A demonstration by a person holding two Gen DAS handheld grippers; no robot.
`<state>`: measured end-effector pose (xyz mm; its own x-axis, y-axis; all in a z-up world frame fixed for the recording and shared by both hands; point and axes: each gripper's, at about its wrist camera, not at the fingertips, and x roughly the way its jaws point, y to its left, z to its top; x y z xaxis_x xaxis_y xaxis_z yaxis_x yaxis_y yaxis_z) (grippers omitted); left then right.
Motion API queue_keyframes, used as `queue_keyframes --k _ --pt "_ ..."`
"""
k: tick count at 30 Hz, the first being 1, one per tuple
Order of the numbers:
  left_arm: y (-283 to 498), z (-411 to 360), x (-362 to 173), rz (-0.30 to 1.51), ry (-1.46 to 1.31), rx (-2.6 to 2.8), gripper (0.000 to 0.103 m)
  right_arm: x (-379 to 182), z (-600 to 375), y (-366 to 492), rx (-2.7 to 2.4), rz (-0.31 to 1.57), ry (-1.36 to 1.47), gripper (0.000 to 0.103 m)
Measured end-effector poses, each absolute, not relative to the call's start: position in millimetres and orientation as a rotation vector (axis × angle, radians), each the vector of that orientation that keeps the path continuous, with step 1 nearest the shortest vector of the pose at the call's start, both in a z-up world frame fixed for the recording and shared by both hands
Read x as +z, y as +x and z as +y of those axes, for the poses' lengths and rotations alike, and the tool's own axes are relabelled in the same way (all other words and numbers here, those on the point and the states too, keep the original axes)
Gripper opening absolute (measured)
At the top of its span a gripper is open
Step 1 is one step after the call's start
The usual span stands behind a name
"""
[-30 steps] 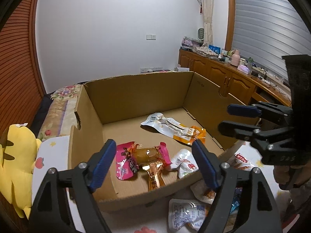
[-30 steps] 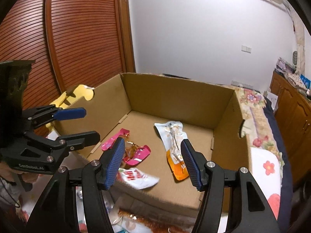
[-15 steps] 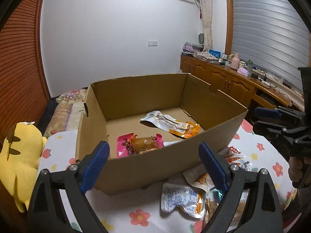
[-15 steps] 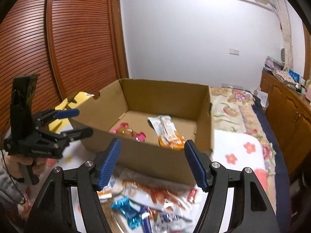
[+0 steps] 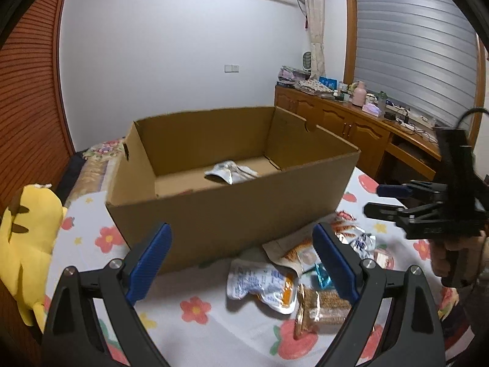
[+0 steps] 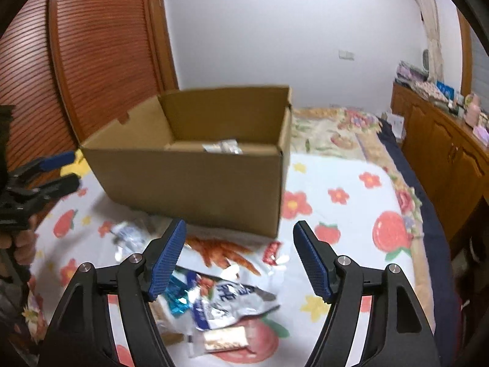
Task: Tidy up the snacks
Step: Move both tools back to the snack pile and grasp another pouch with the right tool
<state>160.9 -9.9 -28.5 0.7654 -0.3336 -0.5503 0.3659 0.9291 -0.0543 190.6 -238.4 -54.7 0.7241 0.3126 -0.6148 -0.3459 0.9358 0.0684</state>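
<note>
A loose pile of snack packets (image 5: 293,272) is seen on the flowered cloth just ahead of and below the left gripper (image 5: 241,257), whose 2 blue ribbed pads are held wide apart with nothing between them. The nearest packet is a crinkled white foil pouch with an orange corner (image 5: 262,284), lying between the left gripper's fingers; a clear-wrapped brown grainy bar (image 5: 324,305) lies just to the right of it, under the right-hand finger. In the right wrist view the same pile (image 6: 220,287) lies below and between the fingers of the right gripper (image 6: 238,260), which is likewise spread open and empty. A glossy white pouch printed with orange-red strips (image 6: 226,253) is seen there, with a blue-and-white pouch bearing large blue characters (image 6: 232,299) that cannot be read through the blur, and a small tan wafer in clear wrap (image 6: 226,339) nearest the camera. Beyond the pile, straight ahead of both grippers, a plain brown corrugated cardboard box (image 5: 232,211) stands open-topped on the cloth, with a cut handle notch in each end wall; 1 pale silvery packet (image 5: 232,172) lies on its floor. The cloth (image 6: 336,223) is white, printed with red flowers and strawberries. A yellow plush toy (image 5: 24,238) lies far to the left of the left gripper, and a wooden cabinet (image 5: 351,125) cluttered with small items stands far ahead to the right.
</note>
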Motion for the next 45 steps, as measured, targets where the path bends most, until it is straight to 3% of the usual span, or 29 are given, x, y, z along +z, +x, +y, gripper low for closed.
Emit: queue_keyframes --k 10,25,30,31,32,36,37,40,42,45 --pt "171.0 -20.4 -62.9 0.691 0.045 -0.395 0.094 -104.1 -246.2 220.7 0.356 0.812 0.001 0.078" --pt "190.0 -37.6 -86.2 0.798 0.078 -0.426 0.092 -117.7 -247.2 228.9 0.393 0.894 0.039 0.080" --pt "195.0 -35.1 -90.1 0.825 0.056 -0.438 0.091 -116.6 -246.5 229.7 0.414 0.895 0.071 0.063" --pt "196.7 -36.6 -90.3 0.829 0.059 -0.442 0.087 -115.6 -248.4 229.4 0.415 0.894 0.082 0.050" --pt "197.8 -38.0 -91.0 0.835 0.065 -0.442 0.085 -114.9 -250.8 228.9 0.420 0.896 0.099 0.046" --pt "198.8 -39.4 -93.2 0.845 0.078 -0.441 0.084 -111.1 -255.9 223.9 0.421 0.881 0.115 0.035" --pt "198.4 -38.7 -93.9 0.846 0.079 -0.441 0.084 -109.7 -257.4 223.1 0.409 0.877 0.111 0.019" --pt "198.8 -38.4 -95.5 0.858 0.080 -0.436 0.084 -107.5 -260.9 221.1 0.426 0.876 0.126 0.015" --pt "196.9 -36.2 -96.2 0.863 0.073 -0.435 0.084 -106.5 -262.5 219.4 0.410 0.869 0.121 0.005" --pt "195.4 -33.9 -97.5 0.870 0.068 -0.434 0.084 -100.9 -265.9 213.9 0.405 0.836 0.127 0.006"
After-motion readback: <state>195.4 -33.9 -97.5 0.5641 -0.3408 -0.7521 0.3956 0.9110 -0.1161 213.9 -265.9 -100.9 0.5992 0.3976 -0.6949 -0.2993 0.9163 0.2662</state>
